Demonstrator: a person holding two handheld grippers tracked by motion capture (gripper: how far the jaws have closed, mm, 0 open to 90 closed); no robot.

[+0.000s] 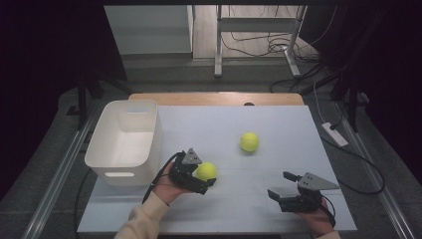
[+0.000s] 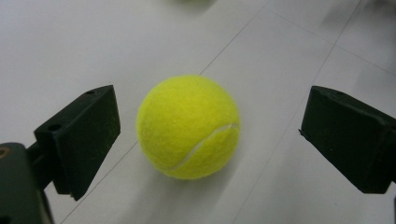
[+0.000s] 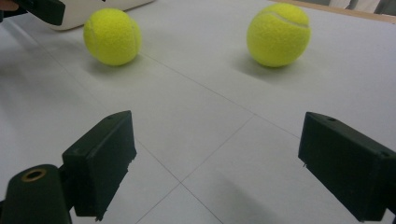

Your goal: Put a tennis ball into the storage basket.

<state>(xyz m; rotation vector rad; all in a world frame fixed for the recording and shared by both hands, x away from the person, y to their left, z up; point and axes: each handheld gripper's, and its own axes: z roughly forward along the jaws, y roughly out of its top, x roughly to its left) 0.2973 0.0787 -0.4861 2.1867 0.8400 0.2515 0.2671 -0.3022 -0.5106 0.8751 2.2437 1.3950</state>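
Two yellow tennis balls lie on the white table [image 1: 278, 124]. The nearer ball [image 1: 206, 171] [image 2: 188, 127] [image 3: 112, 36] rests on the table between the jaws of my left gripper [image 1: 208, 178] [image 2: 212, 114], which is open; there is a gap on each side and neither jaw touches the ball. The other ball [image 1: 249, 142] [image 3: 278, 34] sits alone farther back, toward the middle. At the front right, my right gripper [image 1: 280, 185] [image 3: 217, 140] is open over bare table, pointing toward both balls, with nothing between its jaws.
A white plastic bin [image 1: 124, 142] stands at the table's left side, just left of the left hand. A wooden strip [image 1: 216, 98] runs along the far edge. Cables and a desk frame [image 1: 259, 45] lie on the floor beyond.
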